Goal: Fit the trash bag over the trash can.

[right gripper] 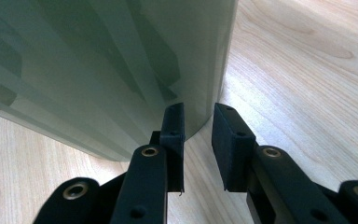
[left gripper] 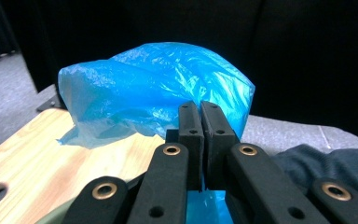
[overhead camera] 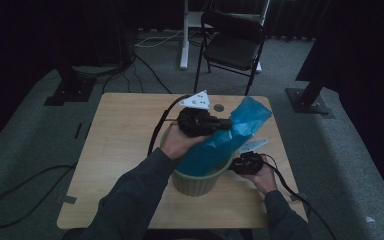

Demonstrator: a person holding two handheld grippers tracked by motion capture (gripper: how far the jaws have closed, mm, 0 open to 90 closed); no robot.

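A blue plastic bag [overhead camera: 250, 112] rises out of a pale green round bin [overhead camera: 195, 182] in the middle of the wooden table [overhead camera: 125, 140] and leans to the back right. My left gripper [overhead camera: 228, 122] reaches over the bin and is shut on the bag. In the left gripper view the jaws [left gripper: 200, 109] are pressed together, with the crumpled blue bag [left gripper: 158, 84] caught at their tips. My right gripper [overhead camera: 235, 165] sits low at the bin's right side. It is open [right gripper: 198, 112], close to the bin's wall [right gripper: 98, 70], with nothing between its jaws.
The bin stands near the table's front edge. A small round hole [overhead camera: 219, 107] lies in the tabletop behind the bag. A black folding chair [overhead camera: 232, 42] and a white stand leg [overhead camera: 184, 50] stand on the carpet beyond the table. Cables trail over the floor at the left.
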